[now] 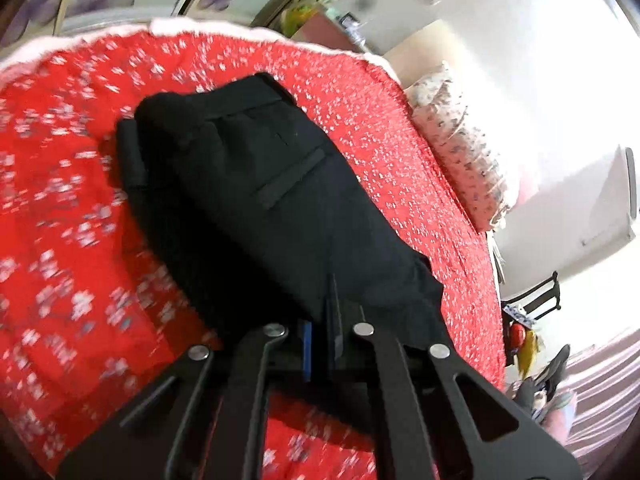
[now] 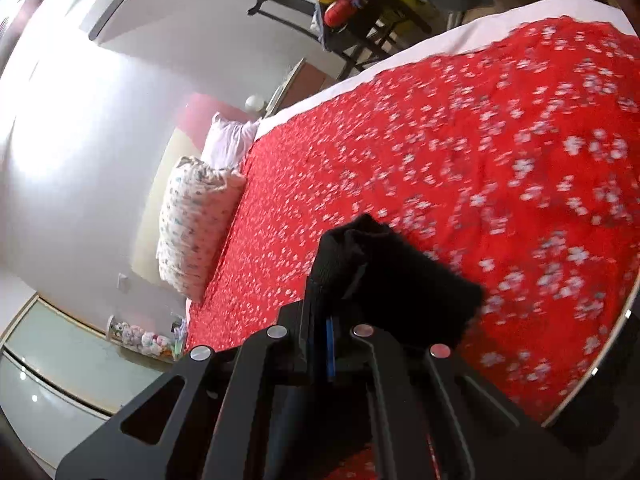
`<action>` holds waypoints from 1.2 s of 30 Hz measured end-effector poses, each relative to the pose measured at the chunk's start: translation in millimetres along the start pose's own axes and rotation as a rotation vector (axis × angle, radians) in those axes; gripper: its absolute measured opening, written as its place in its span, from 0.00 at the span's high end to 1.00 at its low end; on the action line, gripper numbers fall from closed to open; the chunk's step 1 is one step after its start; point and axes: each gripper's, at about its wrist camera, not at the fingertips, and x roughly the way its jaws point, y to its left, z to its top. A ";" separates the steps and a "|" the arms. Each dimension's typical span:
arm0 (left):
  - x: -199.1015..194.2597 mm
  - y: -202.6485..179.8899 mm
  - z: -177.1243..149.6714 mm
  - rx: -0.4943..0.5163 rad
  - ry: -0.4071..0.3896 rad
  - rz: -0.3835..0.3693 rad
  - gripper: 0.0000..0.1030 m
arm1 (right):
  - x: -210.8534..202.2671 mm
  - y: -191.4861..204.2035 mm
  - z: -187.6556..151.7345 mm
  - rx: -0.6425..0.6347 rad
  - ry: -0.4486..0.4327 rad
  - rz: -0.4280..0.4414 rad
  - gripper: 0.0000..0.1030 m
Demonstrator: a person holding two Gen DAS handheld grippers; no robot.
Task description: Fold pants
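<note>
both grippers, left gripper (image 1: 324,320) and right gripper (image 2: 320,312), pinch black pants (image 1: 248,184) between closed jaws.

A: Any writing you can read here, a label, a brand, a number?

B: None. The pants (image 1: 256,184) show only seams and a pocket flap, no tag with letters.

A: The bedspread (image 2: 460,160)?

B: White flowers on red, blurred; no words. The pillow (image 2: 192,224) has a small printed pattern, too fine to tell whether any of it is lettering.

A: And the white unit (image 2: 120,0) high on the wall?

B: No legible mark on it. The clutter on the chair (image 2: 352,12) is too small and blurred to read.
</note>
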 end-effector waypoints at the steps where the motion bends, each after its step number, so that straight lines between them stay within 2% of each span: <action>1: -0.9 2.9 -4.5 0.009 -0.004 0.007 0.96 | 0.3 -7.3 -0.2 0.009 0.001 -0.018 0.96; 3: 10.2 15.1 -13.1 0.005 0.021 0.036 0.94 | 10.9 -27.0 -4.0 0.025 0.033 -0.109 0.96; 5: 20.1 27.6 -14.7 -0.029 0.045 0.027 0.91 | 23.5 -47.0 -10.3 0.049 0.079 -0.179 0.96; 8: 19.4 31.7 -7.1 -0.080 0.055 -0.013 0.86 | 21.3 -49.4 -11.6 0.053 0.073 -0.157 0.95; 10: 16.9 31.2 1.0 -0.073 0.049 0.010 0.81 | 20.0 -45.6 -8.8 0.038 0.105 -0.174 0.95; 12: 11.0 34.1 5.5 -0.076 0.019 0.021 0.71 | 14.7 -42.2 -7.8 0.027 0.118 -0.200 0.94; 14: 6.6 40.9 8.4 -0.088 0.000 0.019 0.71 | 1.5 -34.1 -9.1 -0.007 0.080 -0.234 0.88; 15: 4.7 45.1 8.7 -0.092 -0.007 0.018 0.71 | -5.8 -31.0 -11.2 -0.033 0.056 -0.260 0.80; 16: 3.7 47.0 8.8 -0.091 -0.011 0.017 0.71 | -15.2 -22.3 -13.9 -0.081 0.003 -0.311 0.77; 19: 0.9 47.9 8.1 -0.066 -0.020 0.023 0.71 | -41.5 -2.2 -17.4 -0.191 -0.150 -0.409 0.77; 20: 0.5 46.5 6.5 -0.054 -0.027 0.028 0.68 | -52.3 8.8 -19.2 -0.229 -0.216 -0.418 0.77; 22: 0.9 41.2 3.0 -0.014 -0.046 0.021 0.59 | -58.3 38.4 -21.3 -0.358 -0.261 -0.353 0.77; 23: 1.0 37.9 -0.1 0.012 -0.066 0.009 0.50 | -52.7 56.3 -27.1 -0.447 -0.234 -0.307 0.77; 24: 2.9 32.3 -2.6 0.029 -0.081 0.002 0.42 | -40.2 81.2 -37.8 -0.569 -0.169 -0.239 0.77; 26: 3.3 25.1 -8.3 0.072 -0.114 0.003 0.33 | -14.4 122.0 -65.9 -0.763 -0.036 -0.129 0.77; 28: 4.9 16.8 -15.6 0.135 -0.153 0.014 0.25 | 17.3 165.0 -108.0 -0.957 0.123 0.003 0.77; 29: 5.9 13.5 -19.3 0.160 -0.173 0.018 0.21 | 37.0 188.2 -136.6 -1.048 0.229 0.097 0.77; 31: 7.4 8.4 -28.0 0.211 -0.215 0.026 0.15 | 67.6 220.6 -184.4 -1.152 0.389 0.224 0.77; 32: 7.3 7.3 -29.0 0.221 -0.220 0.029 0.12 | 91.5 241.6 -217.8 -1.198 0.508 0.305 0.77; 36: 10.3 4.9 -28.8 0.229 -0.215 0.010 0.05 | 149.0 283.9 -300.9 -1.303 0.749 0.413 0.77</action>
